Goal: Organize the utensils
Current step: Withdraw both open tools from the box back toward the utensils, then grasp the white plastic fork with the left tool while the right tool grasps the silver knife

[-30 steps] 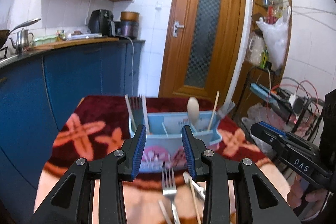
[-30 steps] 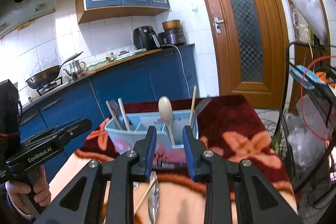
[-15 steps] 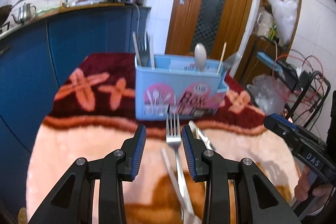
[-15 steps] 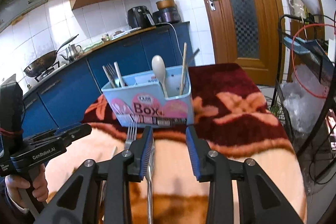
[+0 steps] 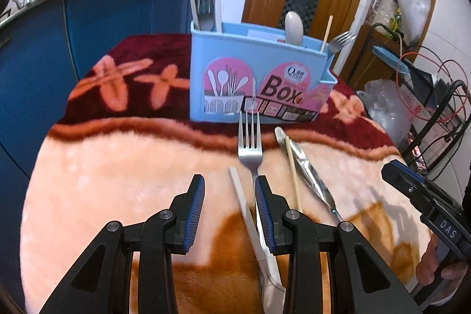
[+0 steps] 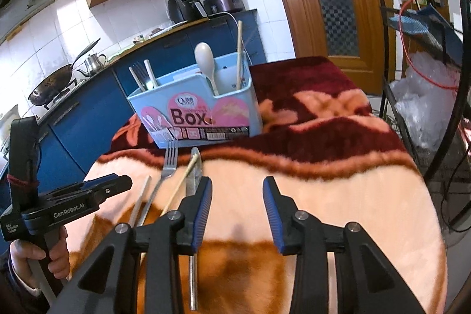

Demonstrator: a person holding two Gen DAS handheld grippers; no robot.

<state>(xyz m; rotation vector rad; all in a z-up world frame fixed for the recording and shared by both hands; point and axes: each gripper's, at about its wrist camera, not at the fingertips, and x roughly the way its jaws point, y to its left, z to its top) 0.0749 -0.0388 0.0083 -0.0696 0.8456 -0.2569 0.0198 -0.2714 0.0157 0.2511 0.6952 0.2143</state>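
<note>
The step in hand looks like the approach to pick up the loose cutlery that lies on the blanket point(image 5: 117, 172) in front of the blue box point(image 5: 253, 72). The left gripper point(image 5: 229, 193) hangs over the blanket with its jaws apart and nothing between them; the fork point(image 5: 250, 149) lies just beside its right finger, and a pale flat stick point(image 5: 244, 205) runs under that finger. The right gripper point(image 6: 237, 193) has its jaws opening, with only blanket between them; a metal utensil point(image 6: 195, 167) and a wooden chopstick point(image 6: 182, 181) lie at its left finger. In my judgement, the next move calls for each gripper to shift sideways over one handle and come lower before it closes. The four pieces lie close together, partly crossed, so a grip may catch two at once. The box already holds a spoon point(image 6: 206, 58), forks and sticks, so the free room inside is smaller. The soft blanket may let thin handles sink.
</note>
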